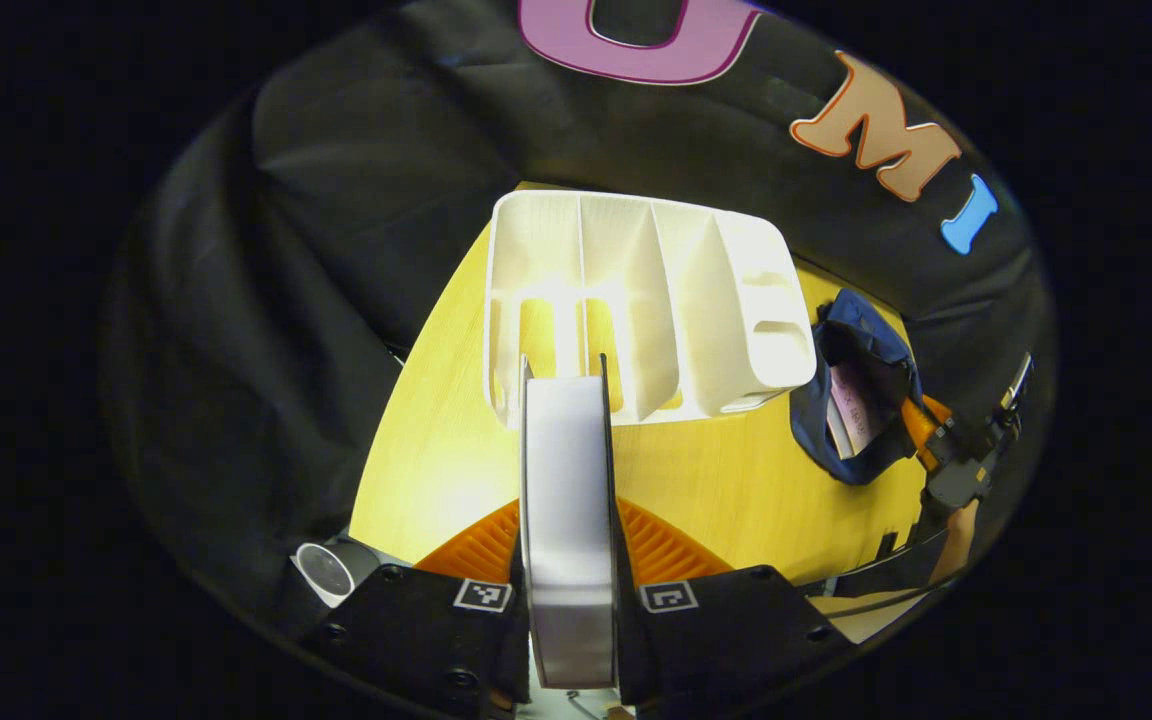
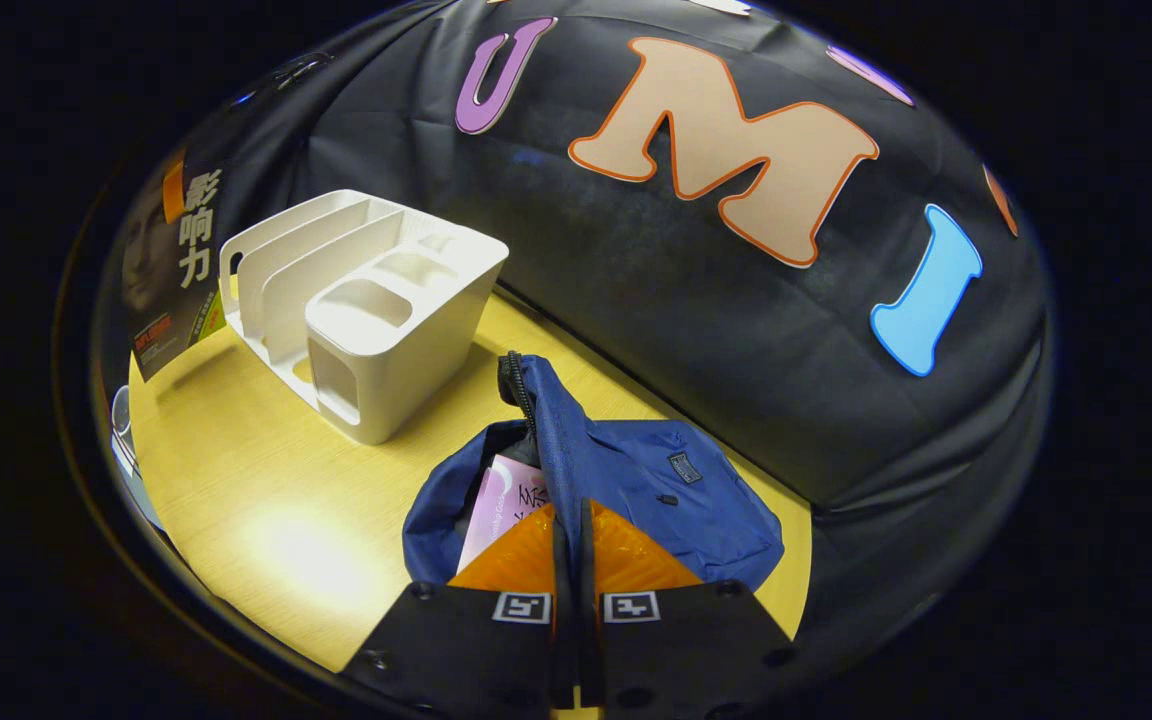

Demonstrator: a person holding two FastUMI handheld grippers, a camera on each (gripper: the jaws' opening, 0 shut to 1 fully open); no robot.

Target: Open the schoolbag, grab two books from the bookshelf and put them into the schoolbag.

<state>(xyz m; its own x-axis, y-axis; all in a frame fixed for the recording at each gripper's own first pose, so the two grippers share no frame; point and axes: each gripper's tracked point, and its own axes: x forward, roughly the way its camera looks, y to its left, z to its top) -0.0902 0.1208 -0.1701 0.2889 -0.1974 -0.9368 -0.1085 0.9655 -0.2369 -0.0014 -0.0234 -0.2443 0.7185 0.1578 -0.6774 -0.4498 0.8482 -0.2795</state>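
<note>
The left gripper clamps a book upright, clear of the emptied white bookshelf, ready for bagging, while the right gripper pinches the blue schoolbag rim, likely holding open its mouth, where a pink book sits.

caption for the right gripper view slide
Right tool pinching the open bag's edge, one book inside, white shelf behind.

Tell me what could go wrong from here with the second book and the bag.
The left gripper clamps the book by its lower part only, so it could tip or slip on the way. The schoolbag mouth is narrow and already holds a pink book; the right gripper pinches just the flap edge, which could slip and close the opening.
</note>
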